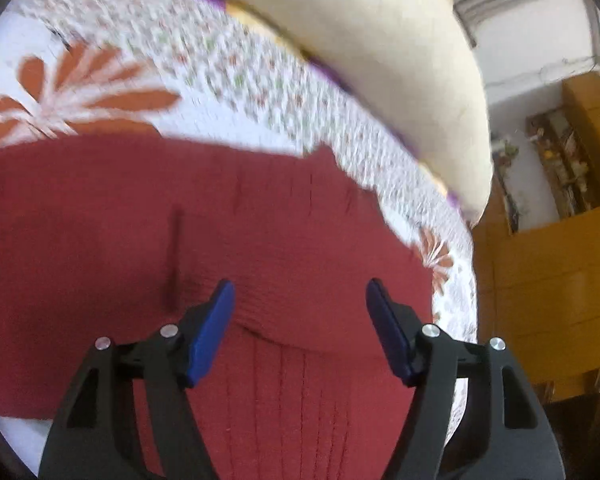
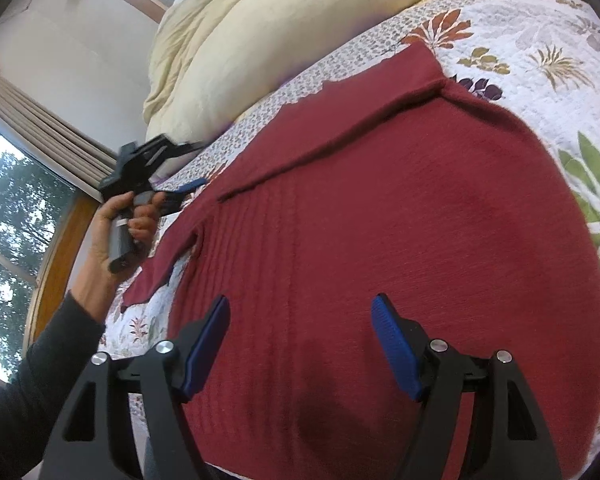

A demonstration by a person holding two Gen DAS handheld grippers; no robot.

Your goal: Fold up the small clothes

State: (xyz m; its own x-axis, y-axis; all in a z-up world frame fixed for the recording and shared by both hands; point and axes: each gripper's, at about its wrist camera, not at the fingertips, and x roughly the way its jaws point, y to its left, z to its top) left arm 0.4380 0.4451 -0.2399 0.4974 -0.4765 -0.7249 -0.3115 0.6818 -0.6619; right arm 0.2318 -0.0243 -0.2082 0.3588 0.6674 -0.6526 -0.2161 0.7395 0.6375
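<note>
Beneath the gaping right claw (image 2: 300,344), seemingly untouched, red sweater (image 2: 400,220)

Daylight fills both views. In the right wrist view it comes from the windows (image 2: 4,208) at the left edge, which are blown out to near white around the trees. That view is sharp, with a soft dark shadow on the red sweater (image 2: 380,240) at lower centre. The left wrist view is smeared by motion blur across the quilt (image 1: 220,64) and upper half. Both frames bend strongly at their dark, vignetted corners.
</note>
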